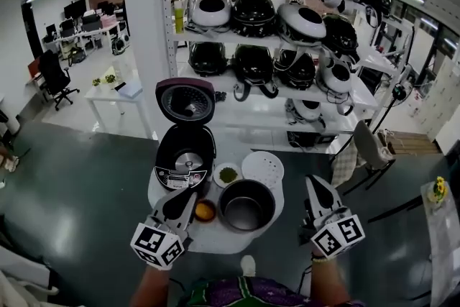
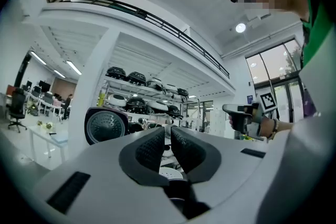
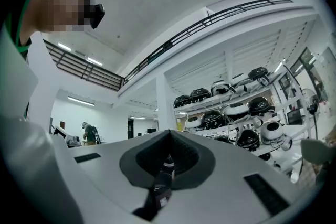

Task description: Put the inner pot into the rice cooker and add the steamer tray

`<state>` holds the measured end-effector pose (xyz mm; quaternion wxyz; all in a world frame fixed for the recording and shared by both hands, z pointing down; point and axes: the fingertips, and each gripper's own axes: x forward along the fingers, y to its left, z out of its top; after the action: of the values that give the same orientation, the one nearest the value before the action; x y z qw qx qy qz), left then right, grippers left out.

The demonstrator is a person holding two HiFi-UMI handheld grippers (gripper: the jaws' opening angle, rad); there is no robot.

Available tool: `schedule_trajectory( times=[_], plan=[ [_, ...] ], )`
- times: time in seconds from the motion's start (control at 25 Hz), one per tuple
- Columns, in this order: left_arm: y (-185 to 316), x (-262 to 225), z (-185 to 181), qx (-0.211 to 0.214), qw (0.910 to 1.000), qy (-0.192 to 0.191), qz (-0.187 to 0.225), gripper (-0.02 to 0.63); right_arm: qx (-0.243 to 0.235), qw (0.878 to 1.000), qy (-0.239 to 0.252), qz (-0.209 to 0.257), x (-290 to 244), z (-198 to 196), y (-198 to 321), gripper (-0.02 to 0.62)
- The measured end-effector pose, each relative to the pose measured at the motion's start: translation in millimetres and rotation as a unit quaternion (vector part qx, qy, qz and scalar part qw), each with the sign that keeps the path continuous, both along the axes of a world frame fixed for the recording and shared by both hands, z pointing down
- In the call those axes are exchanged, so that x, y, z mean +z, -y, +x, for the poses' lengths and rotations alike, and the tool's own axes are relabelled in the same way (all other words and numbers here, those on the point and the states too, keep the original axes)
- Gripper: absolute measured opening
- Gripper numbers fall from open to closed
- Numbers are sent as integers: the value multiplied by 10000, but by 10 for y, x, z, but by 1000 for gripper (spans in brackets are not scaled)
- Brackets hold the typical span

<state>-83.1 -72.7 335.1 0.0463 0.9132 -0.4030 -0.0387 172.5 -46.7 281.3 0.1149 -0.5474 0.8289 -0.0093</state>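
Observation:
The black rice cooker [image 1: 185, 154] stands open on a small round white table [image 1: 215, 237], its lid [image 1: 185, 101] tipped up. The metal inner pot [image 1: 246, 206] sits on the table to the cooker's right front. The white perforated steamer tray [image 1: 262, 169] lies just behind the pot. My left gripper [image 1: 190, 195] is shut and empty, over the table's near left, beside the pot. My right gripper [image 1: 311, 181] is shut and empty, off the table's right edge. From the left gripper view [image 2: 169, 129] I see the lid [image 2: 106, 126]. The right gripper view [image 3: 168, 135] shows only shelves.
A small dish of green stuff [image 1: 228, 175] and a dish of orange stuff [image 1: 205, 211] sit between the cooker and the pot. Behind the table, white shelves [image 1: 273, 93] carry several rice cookers. A chair [image 1: 370, 147] stands to the right.

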Motion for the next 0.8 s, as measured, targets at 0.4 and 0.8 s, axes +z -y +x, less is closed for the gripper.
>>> schedule_trajectory(
  times=[0.4,0.8],
  plan=[
    [231,337,224,225,9989,91,-404,362,-309,9995,29,-86,144,15,287,5],
    [527,1136,405,127,9916,372,-1230,396,-506,9983,-4,-275,408,31,564,5]
  ],
)
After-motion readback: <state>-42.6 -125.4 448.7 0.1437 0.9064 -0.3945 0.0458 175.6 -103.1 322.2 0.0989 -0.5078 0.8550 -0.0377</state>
